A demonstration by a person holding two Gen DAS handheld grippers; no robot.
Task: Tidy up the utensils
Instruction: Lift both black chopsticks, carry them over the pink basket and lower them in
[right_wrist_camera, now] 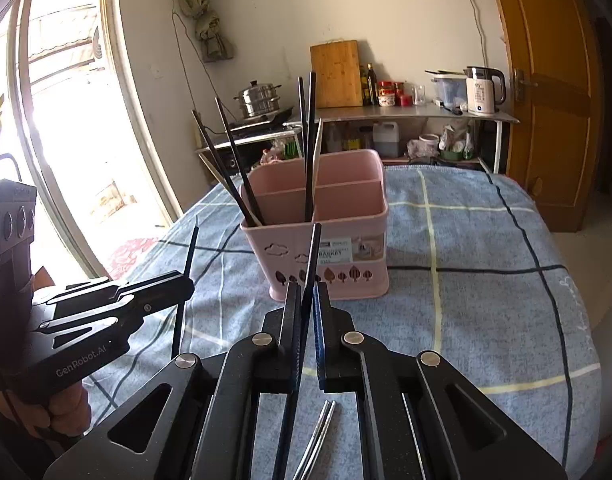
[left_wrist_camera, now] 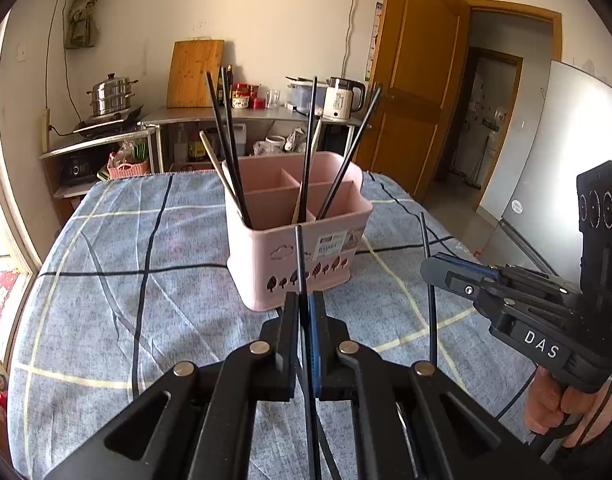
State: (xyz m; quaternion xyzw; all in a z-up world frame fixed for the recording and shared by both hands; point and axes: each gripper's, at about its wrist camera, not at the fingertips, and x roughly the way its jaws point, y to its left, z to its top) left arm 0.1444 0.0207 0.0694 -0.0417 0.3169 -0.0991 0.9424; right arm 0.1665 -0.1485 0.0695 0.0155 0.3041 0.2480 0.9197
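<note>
Your left gripper (left_wrist_camera: 304, 304): clamped tight on one black chopstick (left_wrist_camera: 300, 256), held near upright; its lower end is cut off at the frame edge.
Pink caddy (left_wrist_camera: 294, 248): stands on the blue checked cloth (left_wrist_camera: 126, 280) just ahead of both your tools, divided into compartments.
Left compartment: two black chopsticks (left_wrist_camera: 226, 136) lean left with a pale one (left_wrist_camera: 212, 156) beside them; their feet are hidden behind the wall.
Middle and right: more dark sticks (left_wrist_camera: 347, 156) lean right; you cannot tell which cell each sits in.
Label on the caddy (right_wrist_camera: 337, 251): print too small to read beyond "BASKET".
Your right gripper (right_wrist_camera: 306, 300): pinched shut on another black chopstick (right_wrist_camera: 313, 256), tilted slightly right, its bottom lost behind the fingers.
Under your right gripper: a metal pair of chopsticks (right_wrist_camera: 319, 436) lies on the cloth, partly covered by the frame of the tool.
Background: counter with kettle (right_wrist_camera: 483, 90), blurred.
</note>
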